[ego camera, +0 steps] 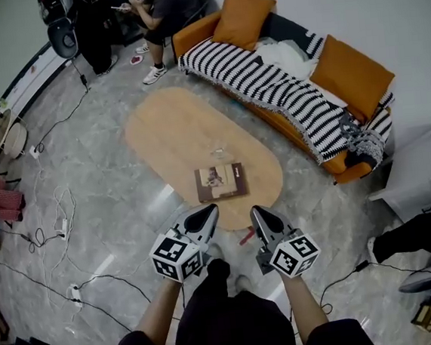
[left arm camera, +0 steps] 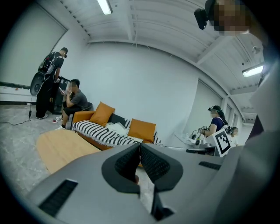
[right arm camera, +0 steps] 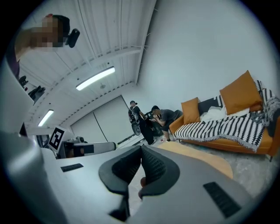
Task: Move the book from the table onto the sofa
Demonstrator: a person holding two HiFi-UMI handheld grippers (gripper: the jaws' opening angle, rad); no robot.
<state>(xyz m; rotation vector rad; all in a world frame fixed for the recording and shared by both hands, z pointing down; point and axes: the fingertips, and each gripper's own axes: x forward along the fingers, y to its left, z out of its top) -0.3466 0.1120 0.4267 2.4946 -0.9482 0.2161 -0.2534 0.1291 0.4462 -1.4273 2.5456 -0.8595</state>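
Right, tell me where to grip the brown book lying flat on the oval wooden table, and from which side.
Probably its near edge, from the person's side: the brown book lies flat at the near end of the oval wooden table, so a low, level pinch across its thickness suits.

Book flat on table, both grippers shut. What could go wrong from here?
The book lies flat, so the left gripper or right gripper may shove it instead of gripping. A shove could hit the small clear object just beyond it. The sofa seat is rumpled blanket; the book may slide.
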